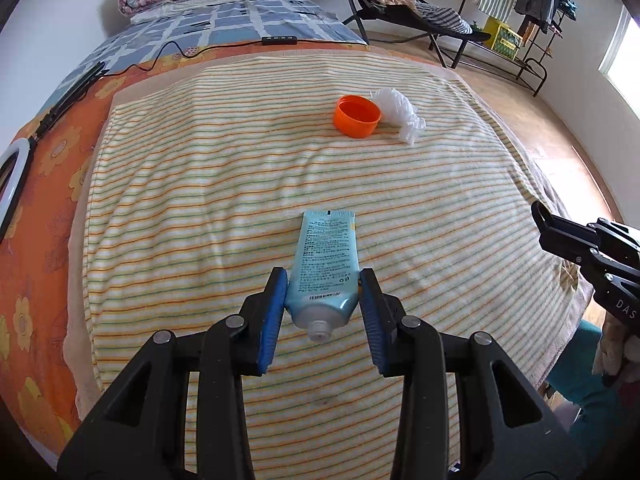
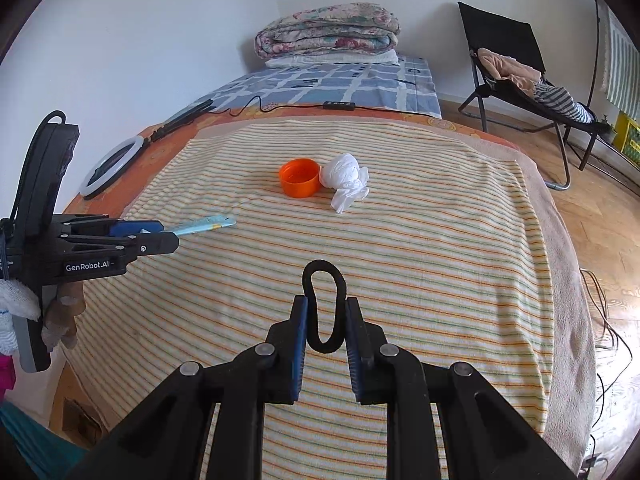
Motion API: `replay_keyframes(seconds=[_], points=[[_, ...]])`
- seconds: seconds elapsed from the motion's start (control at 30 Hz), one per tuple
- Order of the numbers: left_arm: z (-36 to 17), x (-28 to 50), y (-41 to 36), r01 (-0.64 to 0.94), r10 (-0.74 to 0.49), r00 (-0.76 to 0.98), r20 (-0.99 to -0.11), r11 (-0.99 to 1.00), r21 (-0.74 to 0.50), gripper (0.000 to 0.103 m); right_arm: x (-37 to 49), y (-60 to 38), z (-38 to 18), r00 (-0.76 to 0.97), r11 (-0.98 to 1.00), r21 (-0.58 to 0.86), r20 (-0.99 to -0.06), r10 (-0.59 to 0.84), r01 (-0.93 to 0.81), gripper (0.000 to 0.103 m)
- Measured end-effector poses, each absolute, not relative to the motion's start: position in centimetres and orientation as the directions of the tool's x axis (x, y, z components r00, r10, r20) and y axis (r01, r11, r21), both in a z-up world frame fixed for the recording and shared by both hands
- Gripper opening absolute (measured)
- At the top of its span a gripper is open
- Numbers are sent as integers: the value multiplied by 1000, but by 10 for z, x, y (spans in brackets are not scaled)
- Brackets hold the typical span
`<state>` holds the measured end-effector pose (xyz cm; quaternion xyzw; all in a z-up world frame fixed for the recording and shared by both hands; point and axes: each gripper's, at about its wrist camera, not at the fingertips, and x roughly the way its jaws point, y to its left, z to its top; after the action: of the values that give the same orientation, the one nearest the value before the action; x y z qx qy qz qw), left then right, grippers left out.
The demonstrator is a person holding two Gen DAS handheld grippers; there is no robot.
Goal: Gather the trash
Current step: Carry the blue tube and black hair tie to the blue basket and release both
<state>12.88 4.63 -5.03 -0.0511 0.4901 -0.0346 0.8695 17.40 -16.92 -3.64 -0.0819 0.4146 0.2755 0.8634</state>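
— So why is each gripper carrying something at once?

— Likely to clear two pieces in one trip. The left gripper (image 1: 323, 280) has its fingers part-closed on the blue tube (image 1: 325, 264), pads pressing its lower body near the capless neck, so the tube sticks out forward, above the striped towel (image 1: 200, 200) on the bed.

— And the other one?

— The right gripper (image 2: 326, 320) is nearly shut, pinching a black hair tie (image 2: 323, 304) so that its loop is squeezed narrow and stands up between the pads.

— What remains?

— The orange cap (image 2: 300, 178), open side up, and the crumpled white tissue (image 2: 347, 182) touching it, both further up the towel. I see no bin, so where the held things go I cannot tell.
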Motion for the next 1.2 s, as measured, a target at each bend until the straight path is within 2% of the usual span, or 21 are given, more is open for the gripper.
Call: replay_keyframes(seconds=[0.6,1.2], points=[[4,-15,-3,100,-223,571,-790,974,-203,37,63,-200,-27,479,798,105,-751,455,-593,17],[-33,-104,-38,142,-256,503,-825,967,-214,37,-14,-216,-55,422,786,117,-791,443,-607,17]])
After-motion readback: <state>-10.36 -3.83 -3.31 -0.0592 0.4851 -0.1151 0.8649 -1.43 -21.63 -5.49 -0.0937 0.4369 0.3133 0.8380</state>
